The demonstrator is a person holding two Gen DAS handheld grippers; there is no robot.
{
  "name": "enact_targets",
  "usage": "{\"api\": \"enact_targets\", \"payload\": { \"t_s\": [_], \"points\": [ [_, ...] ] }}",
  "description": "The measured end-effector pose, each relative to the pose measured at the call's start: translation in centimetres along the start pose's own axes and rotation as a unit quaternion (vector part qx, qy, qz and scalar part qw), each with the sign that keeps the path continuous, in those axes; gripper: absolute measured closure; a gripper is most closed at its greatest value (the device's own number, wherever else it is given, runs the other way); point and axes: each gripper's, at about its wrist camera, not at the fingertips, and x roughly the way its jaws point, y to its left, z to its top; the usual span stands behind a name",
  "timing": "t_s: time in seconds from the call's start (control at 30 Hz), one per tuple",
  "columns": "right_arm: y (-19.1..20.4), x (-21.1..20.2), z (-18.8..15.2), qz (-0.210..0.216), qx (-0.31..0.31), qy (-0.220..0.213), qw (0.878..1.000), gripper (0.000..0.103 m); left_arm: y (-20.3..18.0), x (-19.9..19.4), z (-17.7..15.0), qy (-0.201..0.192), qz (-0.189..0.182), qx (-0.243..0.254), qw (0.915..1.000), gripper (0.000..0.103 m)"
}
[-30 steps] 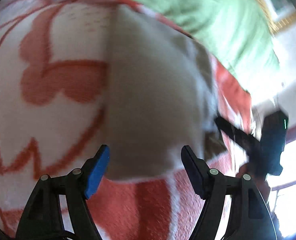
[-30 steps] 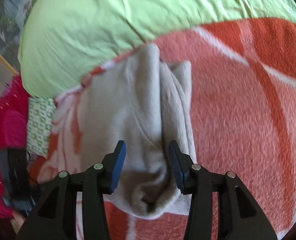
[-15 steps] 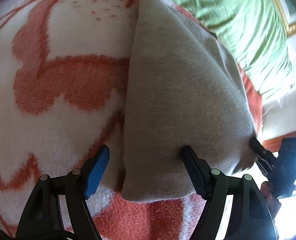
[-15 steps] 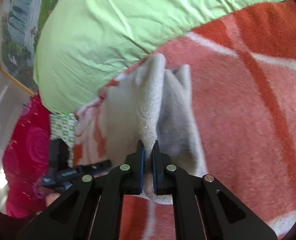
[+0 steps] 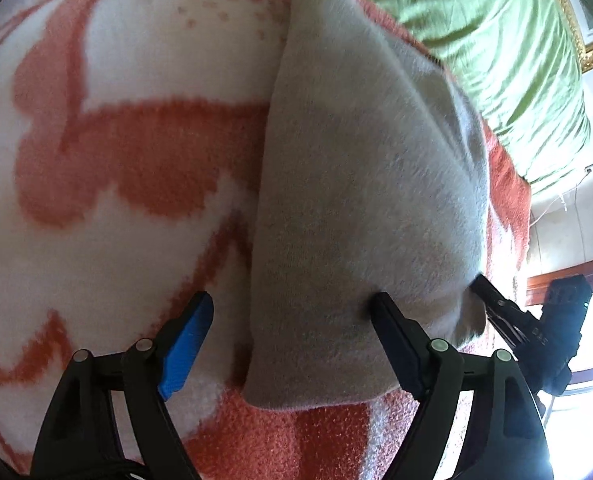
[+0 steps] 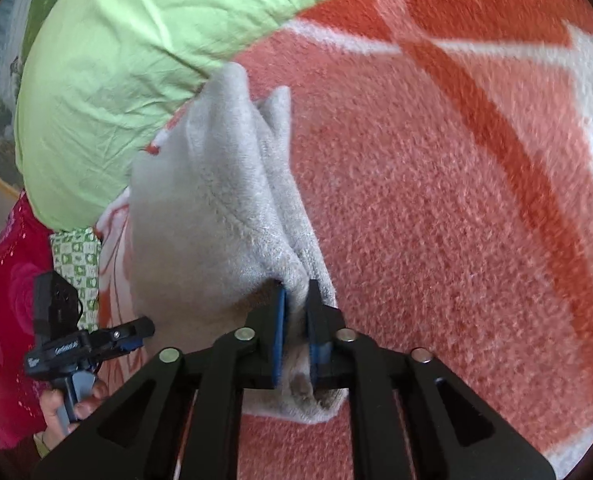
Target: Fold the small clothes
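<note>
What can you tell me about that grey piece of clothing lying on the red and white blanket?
The grey garment is small, soft and fuzzy, like fleece or knit. It lies folded lengthwise on the red and white blanket, its far end reaching toward the green bedding. The right gripper has a bunched fold at its near edge between its blue pads, though its jaws are opening. The left gripper is open, straddling the garment's other near corner, one finger resting on the cloth.
</note>
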Motion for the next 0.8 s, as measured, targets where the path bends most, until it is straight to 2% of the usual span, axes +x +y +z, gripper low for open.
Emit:
{"api": "enact_targets", "payload": {
  "t_s": [0.07, 0.13, 0.17, 0.3, 0.4, 0.47, 0.6, 0.63, 0.67, 0.7, 0.77, 0.8],
  "points": [
    [0.8, -1.0, 0.8, -0.01, -0.013, -0.024, 1.0, 0.058, 0.0, -1.2, 0.9, -0.026, -0.001, -0.003, 0.9997, 0.021],
    [1.3, -1.2, 2.0, -0.002, -0.018, -0.047, 0.999, 0.041, 0.3, -1.7, 2.0, -0.04, -0.006, -0.012, 0.9991, 0.021],
    [1.5, -1.0, 2.7, 0.007, -0.02, -0.053, 0.998, 0.037, 0.4, -1.7, 2.6, -0.039, -0.006, -0.017, 0.9991, 0.021],
    [2.8, 2.0, 5.2, 0.008, -0.033, -0.041, 0.999, 0.036, 1.0, -1.3, 5.0, -0.043, 0.009, -0.027, 0.9987, 0.021],
    [3.5, 4.4, 6.7, 0.026, -0.039, -0.026, 0.999, 0.036, 1.4, -0.9, 6.4, -0.043, -0.007, -0.039, 0.9983, 0.021],
    [3.3, 5.6, 7.2, 0.033, -0.037, -0.02, 0.999, 0.032, 1.5, -0.7, 7.3, -0.047, -0.012, -0.043, 0.9979, 0.021],
    [2.0, 7.4, 7.8, 0.046, -0.011, -0.007, 0.999, 0.031, 1.6, 0.6, 9.2, -0.043, -0.019, -0.047, 0.9978, 0.021],
    [1.7, 7.5, 7.8, 0.053, -0.006, -0.008, 0.999, 0.043, 1.4, 1.0, 9.7, -0.047, -0.015, -0.047, 0.9977, 0.022],
    [1.2, 7.6, 8.0, 0.06, 0.006, -0.005, 0.998, 0.072, 1.3, 1.0, 10.1, -0.052, -0.009, -0.044, 0.9977, 0.028],
    [0.8, 7.5, 8.1, 0.066, 0.017, -0.006, 0.998, 0.072, 1.0, 1.0, 10.7, -0.06, 0.001, -0.034, 0.9976, 0.037],
    [0.2, 6.8, 8.2, 0.083, 0.029, -0.022, 0.996, 0.077, 0.7, 1.1, 11.6, -0.068, 0.009, -0.028, 0.9972, 0.046],
    [0.0, 6.7, 8.0, 0.078, 0.03, -0.026, 0.996, 0.078, 0.7, 1.4, 12.2, -0.069, 0.024, -0.028, 0.9969, 0.046]
  ]
}}
